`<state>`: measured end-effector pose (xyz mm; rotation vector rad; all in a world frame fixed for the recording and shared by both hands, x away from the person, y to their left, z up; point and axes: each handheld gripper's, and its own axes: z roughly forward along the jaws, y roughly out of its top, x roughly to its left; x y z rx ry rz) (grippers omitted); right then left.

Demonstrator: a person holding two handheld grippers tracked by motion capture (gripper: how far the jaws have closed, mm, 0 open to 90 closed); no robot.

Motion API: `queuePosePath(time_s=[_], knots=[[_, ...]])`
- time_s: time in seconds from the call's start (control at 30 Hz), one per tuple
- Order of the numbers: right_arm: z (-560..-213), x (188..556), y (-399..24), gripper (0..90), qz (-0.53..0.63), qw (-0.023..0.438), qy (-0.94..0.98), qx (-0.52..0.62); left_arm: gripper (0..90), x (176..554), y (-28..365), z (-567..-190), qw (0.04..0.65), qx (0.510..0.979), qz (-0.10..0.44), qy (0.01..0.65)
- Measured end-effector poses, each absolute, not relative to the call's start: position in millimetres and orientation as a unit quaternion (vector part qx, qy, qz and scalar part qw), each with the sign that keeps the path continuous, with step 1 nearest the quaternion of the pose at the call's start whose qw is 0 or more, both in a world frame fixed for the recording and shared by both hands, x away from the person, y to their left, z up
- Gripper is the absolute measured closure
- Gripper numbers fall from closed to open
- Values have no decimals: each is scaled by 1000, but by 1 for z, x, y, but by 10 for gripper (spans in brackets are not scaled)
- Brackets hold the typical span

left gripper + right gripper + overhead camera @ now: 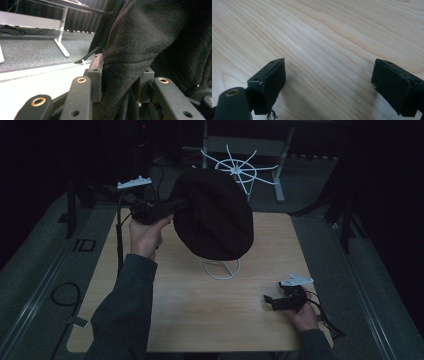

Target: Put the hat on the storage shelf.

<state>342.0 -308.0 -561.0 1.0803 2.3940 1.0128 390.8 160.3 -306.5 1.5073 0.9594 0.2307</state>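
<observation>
On stand: black hat, fold between left gripper jaws, seemingly loose; right gripper jaws wide.

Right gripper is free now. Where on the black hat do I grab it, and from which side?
Take the black hat at its lower rim, coming from the right, opposite the left gripper. The rim hangs loose below the white wire stand, a thin fabric edge the right gripper, jaws wide apart, could probably pinch.
</observation>
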Motion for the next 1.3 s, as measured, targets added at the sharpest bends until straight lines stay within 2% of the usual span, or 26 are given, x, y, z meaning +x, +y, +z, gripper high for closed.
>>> queuePosePath(time_s=[0.47, 0.7, 1.3], knots=[[-561, 342, -308, 121, 355, 163, 839, 379, 504, 391, 161, -307, 612, 656, 101, 431], [-561, 342, -308, 121, 355, 163, 839, 378, 413, 388, 164, -306, 608, 657, 118, 430], [-561, 342, -308, 121, 355, 163, 839, 378, 368, 375, 178, -310, 593, 661, 155, 433]])
